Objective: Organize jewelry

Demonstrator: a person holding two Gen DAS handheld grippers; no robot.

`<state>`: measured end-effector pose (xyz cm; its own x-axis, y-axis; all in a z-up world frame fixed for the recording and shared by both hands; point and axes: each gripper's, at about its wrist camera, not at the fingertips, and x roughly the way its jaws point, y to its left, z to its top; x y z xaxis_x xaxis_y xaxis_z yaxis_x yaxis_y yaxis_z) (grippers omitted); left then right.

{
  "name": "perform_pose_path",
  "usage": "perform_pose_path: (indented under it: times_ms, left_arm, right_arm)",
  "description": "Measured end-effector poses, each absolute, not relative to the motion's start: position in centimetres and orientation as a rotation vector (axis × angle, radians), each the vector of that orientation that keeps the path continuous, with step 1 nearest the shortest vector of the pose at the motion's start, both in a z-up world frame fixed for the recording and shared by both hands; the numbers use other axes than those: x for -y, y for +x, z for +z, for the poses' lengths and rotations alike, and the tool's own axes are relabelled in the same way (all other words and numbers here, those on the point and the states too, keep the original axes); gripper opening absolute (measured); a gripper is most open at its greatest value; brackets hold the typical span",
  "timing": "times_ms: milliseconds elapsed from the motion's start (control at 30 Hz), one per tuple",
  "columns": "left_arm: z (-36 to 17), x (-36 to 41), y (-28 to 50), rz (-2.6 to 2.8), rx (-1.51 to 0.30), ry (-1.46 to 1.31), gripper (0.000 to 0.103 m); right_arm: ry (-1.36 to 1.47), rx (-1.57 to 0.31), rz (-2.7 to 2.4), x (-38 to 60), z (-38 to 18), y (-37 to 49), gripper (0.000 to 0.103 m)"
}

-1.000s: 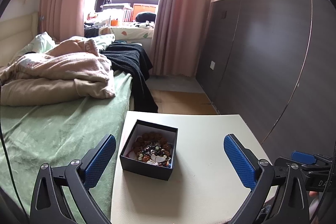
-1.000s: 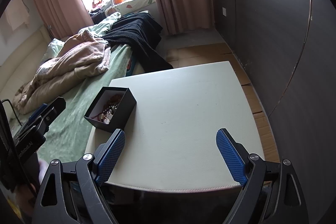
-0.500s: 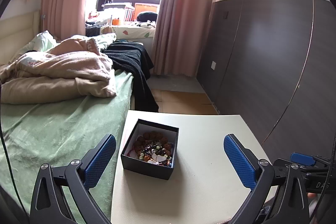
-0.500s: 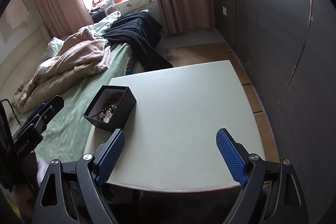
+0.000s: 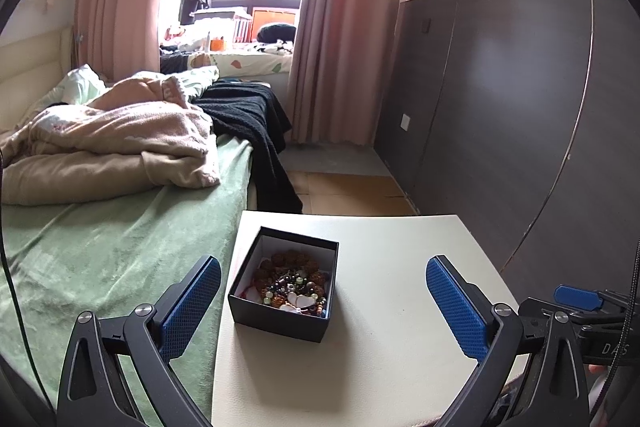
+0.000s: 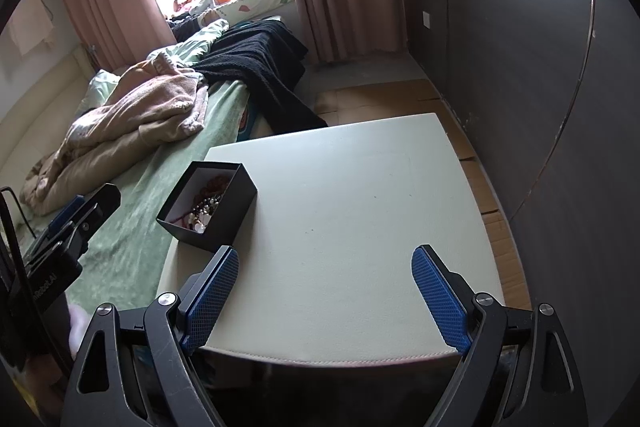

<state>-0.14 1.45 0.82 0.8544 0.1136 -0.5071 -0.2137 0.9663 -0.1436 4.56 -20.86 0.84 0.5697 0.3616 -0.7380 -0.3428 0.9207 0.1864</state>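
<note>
On the worktop [image 5: 392, 307] a black box [image 5: 280, 315] holds heaped, seemingly tangled jewelry [image 5: 294, 287], both claws [image 5: 323, 301] [image 6: 324, 293] spread and empty, fitting sorting either ahead or finished.

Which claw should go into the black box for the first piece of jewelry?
Left, probably. The left claw is open with the box between its fingers. The right claw is open over bare table, box off to its left.

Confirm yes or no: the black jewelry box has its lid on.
No, the black jewelry box stands open, with beads showing inside it.
</note>
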Motion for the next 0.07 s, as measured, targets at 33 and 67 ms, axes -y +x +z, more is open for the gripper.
perform_pose_path:
  times_ms: [33, 67]
  left_arm:
    - [0.83, -1.51, -0.13, 0.174, -0.52, -0.199, 0.102]
    - [0.8, -1.42, -0.13, 0.173, -0.521, -0.199, 0.102]
  right_arm:
    - [0.022, -0.872, 0.413, 20.82, 0.82, 4.53, 0.089]
    - [0.023, -0.872, 0.413, 20.81, 0.83, 4.53, 0.089]
